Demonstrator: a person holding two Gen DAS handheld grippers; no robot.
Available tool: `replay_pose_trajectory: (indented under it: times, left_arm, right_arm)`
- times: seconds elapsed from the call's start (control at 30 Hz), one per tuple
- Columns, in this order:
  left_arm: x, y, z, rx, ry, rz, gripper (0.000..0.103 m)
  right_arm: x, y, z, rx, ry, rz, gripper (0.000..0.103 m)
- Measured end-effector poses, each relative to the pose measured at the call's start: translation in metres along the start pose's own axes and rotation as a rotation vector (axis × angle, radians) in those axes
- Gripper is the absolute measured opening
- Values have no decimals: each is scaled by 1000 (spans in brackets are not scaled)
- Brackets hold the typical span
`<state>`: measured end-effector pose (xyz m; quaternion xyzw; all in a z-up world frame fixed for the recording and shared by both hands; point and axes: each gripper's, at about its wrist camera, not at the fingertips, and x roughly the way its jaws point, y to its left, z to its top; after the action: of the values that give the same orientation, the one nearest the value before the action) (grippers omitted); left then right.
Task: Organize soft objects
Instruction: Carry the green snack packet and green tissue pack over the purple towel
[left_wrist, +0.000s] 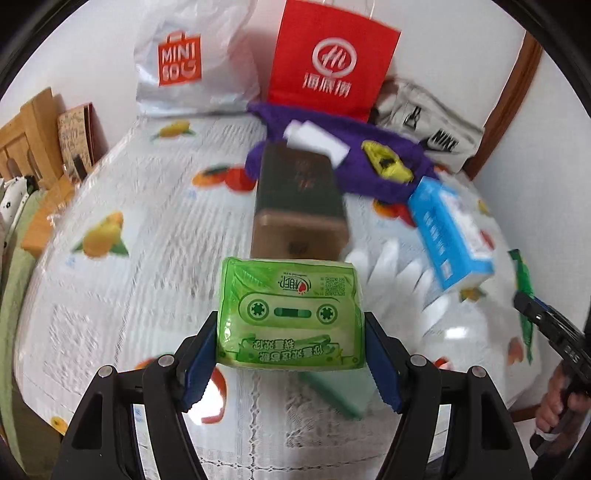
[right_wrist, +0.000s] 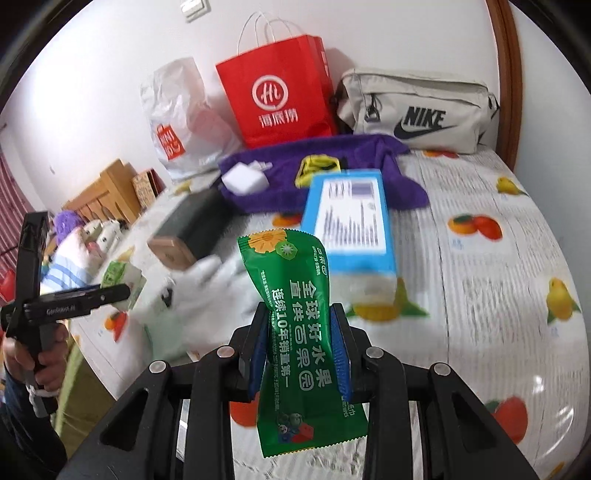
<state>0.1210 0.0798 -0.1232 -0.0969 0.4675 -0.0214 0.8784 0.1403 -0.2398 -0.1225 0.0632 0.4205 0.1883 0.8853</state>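
Your left gripper (left_wrist: 290, 332) is clamped on the light-green soft tissue pack with a cassette print (left_wrist: 290, 314), held above the fruit-print white bedspread (left_wrist: 147, 221). Your right gripper (right_wrist: 301, 347) pinches the dark-green foil snack pouch (right_wrist: 295, 332), narrow. Beyond: white glove (right_wrist: 207, 284), brown-ended dark box (left_wrist: 299, 206), blue carton (right_wrist: 351, 218) to its right. Farther: purple towel (right_wrist: 391, 155), red paper bag (left_wrist: 332, 59), grey Nike pouch (right_wrist: 417, 110).
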Motion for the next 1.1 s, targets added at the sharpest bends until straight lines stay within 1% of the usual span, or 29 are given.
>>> replay_pose_trajectory:
  times: [0.1,0.33,0.53,0.73,0.9,1.0,1.1]
  left_arm:
    - [-18,-5,17,9,-37,4,71]
    - [-46,-8,55,18,-84,22,71]
    - [-60,-5,86,20,-120,54,71]
    - [-71,-5,108,27,-167,74,71]
    - [-60,-6,122,23,-173,69,71]
    - [-43,-6,131,7,-152,60,71]
    - [-27,-10,139,8,-137,46,71]
  right_arm:
    - [3,-2,26,20,-5,14,32]
    - [5,-6,83,24,-49,-20,32]
    - [4,-5,119,-2,-70,-31,32]
    - [11,-7,140,-20,-74,-40,32]
    - [24,-11,154,-22,-61,-25,32]
    - [31,-14,160,-25,-66,-16,32]
    - [36,-18,164,-21,-72,-27,32]
